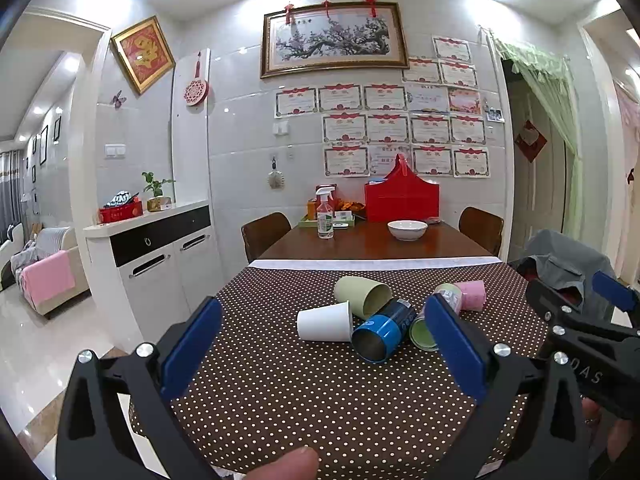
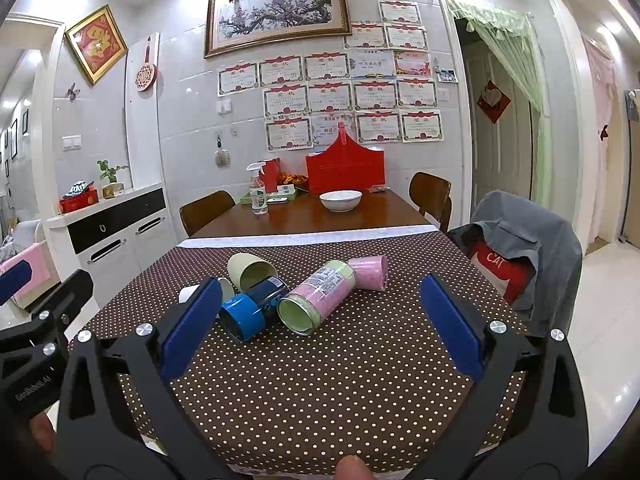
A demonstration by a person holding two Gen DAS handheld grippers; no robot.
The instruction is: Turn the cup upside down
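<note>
Five cups lie on their sides in a cluster at mid-frame in both views: a white paper cup (image 1: 325, 322), an olive-green plastic cup (image 1: 362, 295), a blue-banded metal cup (image 1: 382, 330), a pink-and-green labelled cup (image 2: 316, 298) and a small pink cup (image 2: 370, 272), several touching one another. None is inverted yet, so the task appears to stand at the approach step. The left gripper (image 1: 324, 354) and the right gripper (image 2: 320, 326) both hover short of the cluster, jaws wide and holding nothing. The next move likely calls for picking one cup, closing on its wall without disturbing its neighbours, then turning it mouth-down. The surface is a brown polka-dot tablecloth (image 2: 320, 380); beyond it, in the upper centre, a white ceramic bowl (image 2: 341, 200) sits on bare wood.
</note>
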